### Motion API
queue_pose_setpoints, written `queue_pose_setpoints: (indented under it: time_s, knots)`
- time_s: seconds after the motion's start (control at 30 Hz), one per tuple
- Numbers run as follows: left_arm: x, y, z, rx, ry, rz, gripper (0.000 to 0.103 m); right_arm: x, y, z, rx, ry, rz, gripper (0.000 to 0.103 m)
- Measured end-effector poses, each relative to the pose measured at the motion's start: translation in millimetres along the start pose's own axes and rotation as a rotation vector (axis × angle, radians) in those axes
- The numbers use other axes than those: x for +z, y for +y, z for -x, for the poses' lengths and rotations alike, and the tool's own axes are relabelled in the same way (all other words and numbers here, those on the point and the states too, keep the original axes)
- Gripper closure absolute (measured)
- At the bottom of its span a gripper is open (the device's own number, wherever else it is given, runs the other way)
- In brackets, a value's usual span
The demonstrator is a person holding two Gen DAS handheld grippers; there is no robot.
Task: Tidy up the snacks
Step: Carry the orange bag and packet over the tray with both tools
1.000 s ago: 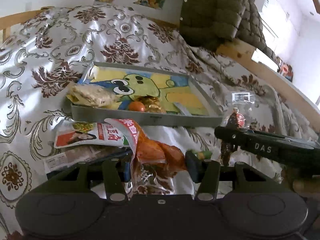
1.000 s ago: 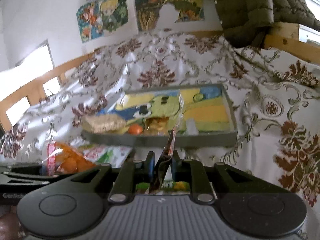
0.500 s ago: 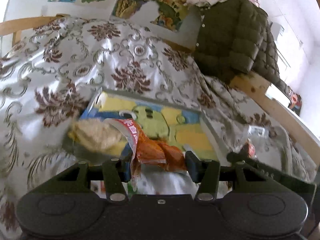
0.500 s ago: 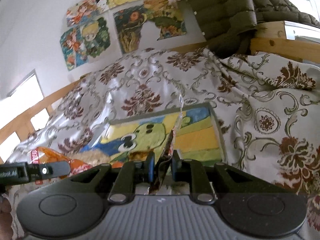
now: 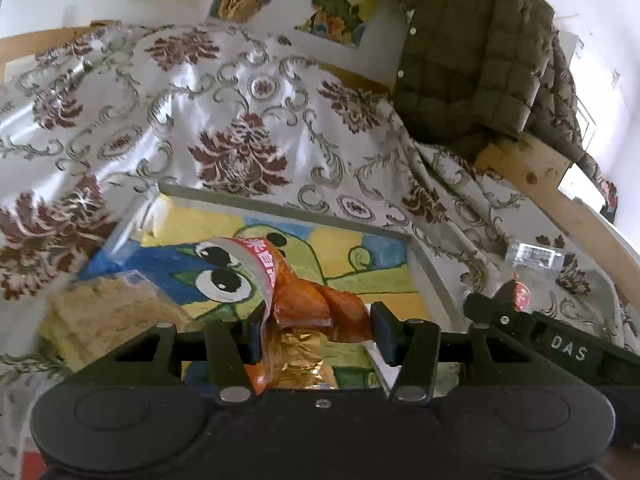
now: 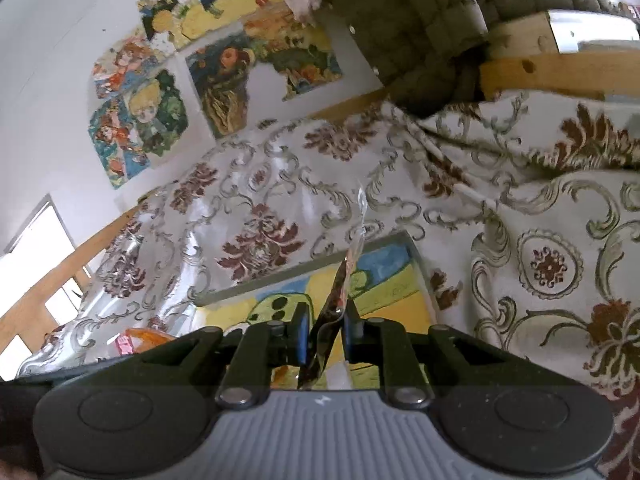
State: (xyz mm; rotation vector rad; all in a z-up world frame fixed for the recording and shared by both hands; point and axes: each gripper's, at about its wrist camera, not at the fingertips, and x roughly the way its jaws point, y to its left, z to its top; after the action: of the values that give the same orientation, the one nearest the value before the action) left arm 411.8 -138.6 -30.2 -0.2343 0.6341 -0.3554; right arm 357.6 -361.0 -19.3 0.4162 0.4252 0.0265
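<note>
- A home bedroom, by the look of it: a bed spread with a satin floral bedspread (image 5: 240, 128) fills most of both views.
- A wooden bed rail (image 5: 560, 196) runs at 3 o'clock in the left wrist view, with a quilted olive jacket (image 5: 476, 60) draped over it at 1 o'clock.
- Cartoon posters (image 6: 140, 120) are stuck on the white wall at 10 o'clock in the right wrist view.

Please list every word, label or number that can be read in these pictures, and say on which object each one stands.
"DAS": white letters on the right gripper, seen from the left wrist.
Orange snack packet, held in the left gripper: white characters on its red band, too curled to read.
Clear packet on the bedspread: label too blurred.
</note>
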Motion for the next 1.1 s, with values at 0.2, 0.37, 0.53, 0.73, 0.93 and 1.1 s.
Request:
queue_pose_setpoints:
  time_s: [0.2, 0.37, 0.53, 0.73, 0.93, 1.1]
  knots:
    - [-4.2, -4.2, -21.6, 0.019, 0.043, -0.011, 0.049, -1.7, -12.1, -29.1, -0.024, 0.095, -0.045, 0.085]
    - [-6.3, -4.5, -32.0, 0.058, 0.076, -0.017, 0.049, -7.7, -18.7, -39.2, -0.040, 0.156, -0.081, 0.082]
    - [-7.1, -3.0, -35.0, 0.072, 0.104, -0.013, 0.048, -8.4, -20.9, -43.4, -0.065, 0.200, -0.095, 0.078]
    - [-1.8, -6.4, -35.1, 0.114, 0.151, -0.019, 0.038, -8.4, -19.1, -45.3, -0.084, 0.260, -0.095, 0.061]
    - [5.2, -6.6, -24.9, 0.150, 0.151, -0.012, 0.030, 0.0, -14.9, -37.2, -0.089, 0.271, -0.089, 0.043]
    - [11.4, -3.2, -8.2, 0.170, 0.122, 0.015, 0.020, 7.5, -17.0, -27.9, -0.074, 0.252, -0.111, 0.034]
